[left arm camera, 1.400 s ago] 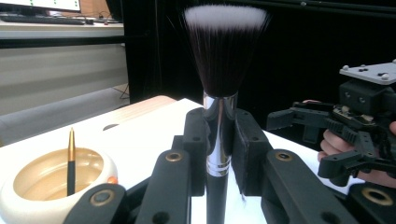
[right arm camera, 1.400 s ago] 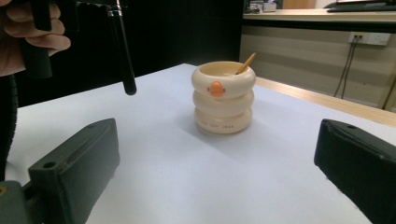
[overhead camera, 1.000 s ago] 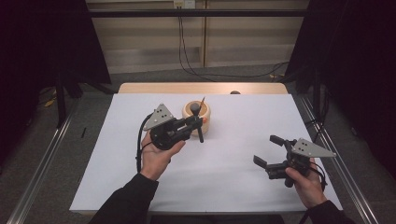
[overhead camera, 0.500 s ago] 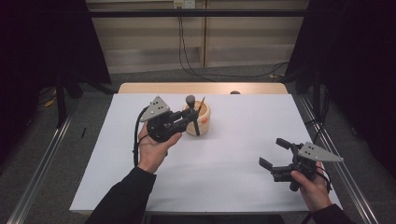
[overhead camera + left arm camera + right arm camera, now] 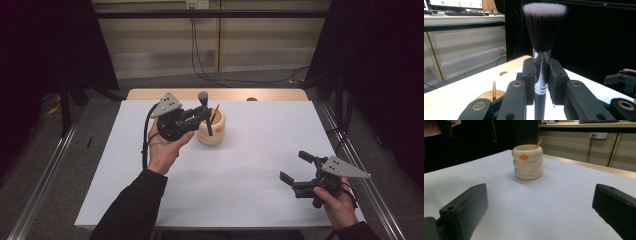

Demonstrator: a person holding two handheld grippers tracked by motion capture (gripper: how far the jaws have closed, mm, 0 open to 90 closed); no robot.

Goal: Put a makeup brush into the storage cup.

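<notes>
Left gripper [image 5: 541, 82] clamped on makeup brush [image 5: 543, 37] (chrome ferrule, white-tipped bristles), right gripper [image 5: 300, 170] jaws wide apart, right gripper view catches orange beak on ringed cream holder [image 5: 527, 162].

Bright white table [image 5: 240, 175], dark surroundings, soft shadows, slightly blurred close-ups

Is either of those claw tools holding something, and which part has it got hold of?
The left gripper holds a makeup brush upright, fingers clamped on its silver collar below the bristles. The right gripper holds nothing.
</notes>
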